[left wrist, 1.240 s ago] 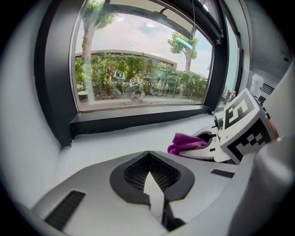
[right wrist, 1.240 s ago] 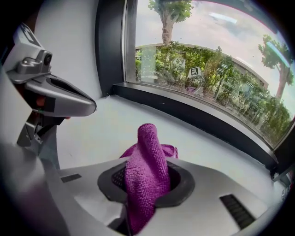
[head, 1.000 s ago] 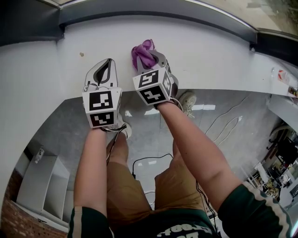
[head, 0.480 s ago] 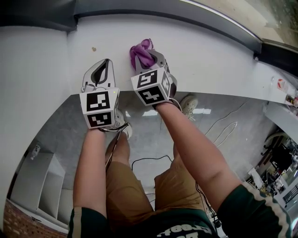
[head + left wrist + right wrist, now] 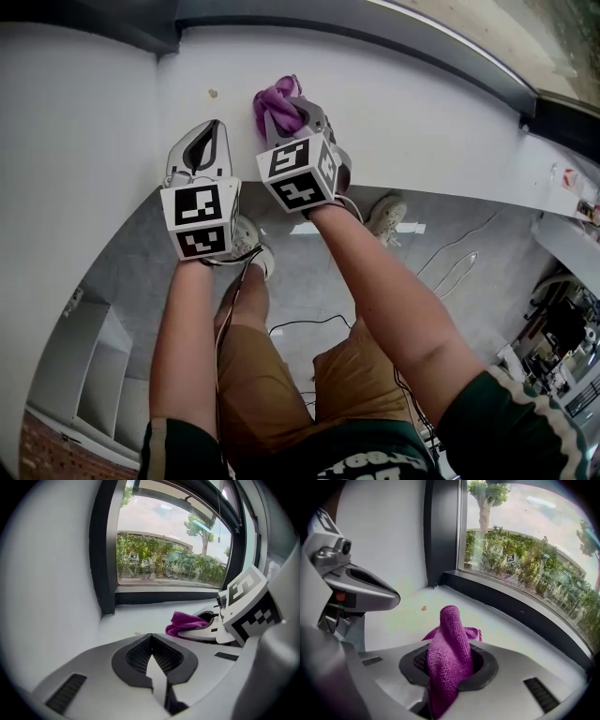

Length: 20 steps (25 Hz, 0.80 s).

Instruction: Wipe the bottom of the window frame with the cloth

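White window sill (image 5: pixel 422 103): my right hand-held gripper (image 5: pixel 300 117), clenched on the purple cloth (image 5: pixel 274 101), has slid left toward the corner, so wiping looks under way; left hand-held gripper (image 5: pixel 217 131) clenched, empty.

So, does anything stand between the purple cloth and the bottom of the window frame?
Nothing visible does. The cloth, in the right gripper jaws, faces bare white sill up to the dark bottom frame; a small crumb lies aside.
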Motion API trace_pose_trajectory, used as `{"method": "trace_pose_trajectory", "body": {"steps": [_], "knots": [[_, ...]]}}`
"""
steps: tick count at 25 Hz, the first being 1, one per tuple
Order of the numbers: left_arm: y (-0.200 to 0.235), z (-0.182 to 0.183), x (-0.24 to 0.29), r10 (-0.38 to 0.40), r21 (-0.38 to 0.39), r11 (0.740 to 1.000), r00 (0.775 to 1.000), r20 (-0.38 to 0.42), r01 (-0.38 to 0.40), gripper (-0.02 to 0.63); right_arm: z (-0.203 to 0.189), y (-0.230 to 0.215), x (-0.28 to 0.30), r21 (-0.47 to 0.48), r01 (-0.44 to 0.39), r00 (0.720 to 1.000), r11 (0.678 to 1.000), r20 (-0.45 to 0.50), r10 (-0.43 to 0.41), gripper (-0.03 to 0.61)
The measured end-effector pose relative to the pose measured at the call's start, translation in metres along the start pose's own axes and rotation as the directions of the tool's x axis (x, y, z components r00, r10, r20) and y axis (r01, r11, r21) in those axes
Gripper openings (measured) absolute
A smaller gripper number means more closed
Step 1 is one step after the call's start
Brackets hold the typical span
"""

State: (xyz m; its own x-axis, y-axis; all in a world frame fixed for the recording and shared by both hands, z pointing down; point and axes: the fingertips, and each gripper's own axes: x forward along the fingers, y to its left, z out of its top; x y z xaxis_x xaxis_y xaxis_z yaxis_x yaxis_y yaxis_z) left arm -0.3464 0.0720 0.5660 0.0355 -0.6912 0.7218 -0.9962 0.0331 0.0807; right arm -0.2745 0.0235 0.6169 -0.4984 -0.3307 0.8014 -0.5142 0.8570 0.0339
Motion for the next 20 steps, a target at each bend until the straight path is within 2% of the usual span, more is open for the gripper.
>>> {"method": "trace_pose_trajectory", "body": {"steps": [20], "knots": [[0.04,-0.026,-0.03,0.057,-0.081,0.995,0.998,-0.007,-0.057,0.008,0.044,0.064,0.029,-0.124,-0.097,0.995,0.988,0.023,0.101,0.081]]}}
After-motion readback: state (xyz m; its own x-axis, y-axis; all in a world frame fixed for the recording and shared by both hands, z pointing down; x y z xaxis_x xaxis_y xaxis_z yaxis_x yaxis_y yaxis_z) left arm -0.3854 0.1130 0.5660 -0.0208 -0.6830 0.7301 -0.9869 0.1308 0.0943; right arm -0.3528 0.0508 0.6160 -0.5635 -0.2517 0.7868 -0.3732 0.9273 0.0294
